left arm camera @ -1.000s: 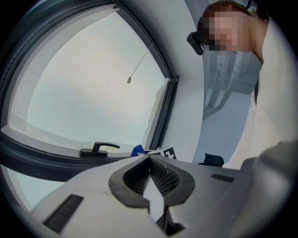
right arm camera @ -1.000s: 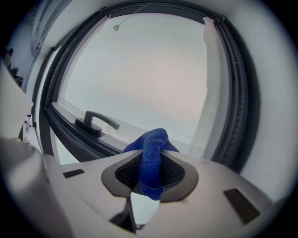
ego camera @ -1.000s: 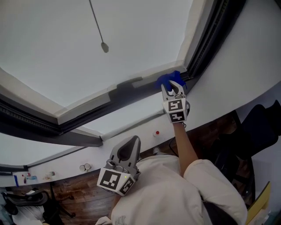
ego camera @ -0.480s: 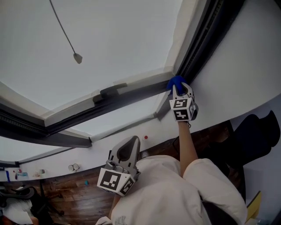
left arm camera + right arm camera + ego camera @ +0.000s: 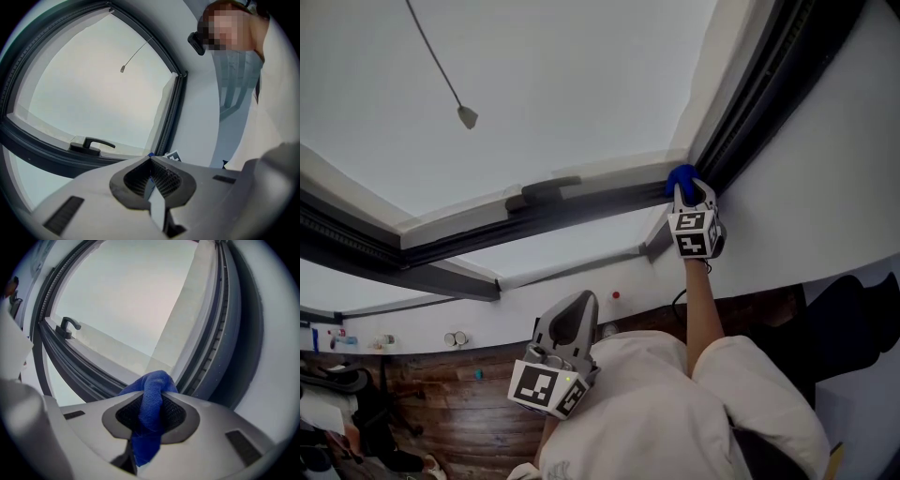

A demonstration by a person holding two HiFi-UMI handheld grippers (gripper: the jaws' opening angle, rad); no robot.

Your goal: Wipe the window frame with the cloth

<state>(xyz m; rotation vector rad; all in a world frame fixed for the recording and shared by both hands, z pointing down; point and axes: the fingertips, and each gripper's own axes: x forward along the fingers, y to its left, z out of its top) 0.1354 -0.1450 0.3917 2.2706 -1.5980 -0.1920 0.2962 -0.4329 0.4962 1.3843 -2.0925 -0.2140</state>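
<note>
A blue cloth (image 5: 680, 176) (image 5: 151, 397) is pinched in my right gripper (image 5: 687, 199) (image 5: 153, 392), which is shut on it. The cloth presses into the lower right corner of the dark window frame (image 5: 581, 202) (image 5: 216, 345), where the bottom rail meets the upright side rail. My left gripper (image 5: 570, 323) (image 5: 151, 161) hangs low by the person's chest, shut with nothing in it and apart from the window. From the left gripper view only a sliver of the cloth and the right gripper's marker cube (image 5: 173, 155) show past the jaws.
A dark window handle (image 5: 544, 190) (image 5: 91, 144) (image 5: 68, 326) sits on the bottom rail left of the cloth. A blind cord with its weight (image 5: 467, 116) hangs before the pane. White wall (image 5: 806, 216) lies right of the frame; wooden floor (image 5: 459, 403) and clutter lie below.
My right gripper has slid the cloth rightward along the bottom rail, from beside the handle into the frame's corner. The left gripper has stayed where it was.
</note>
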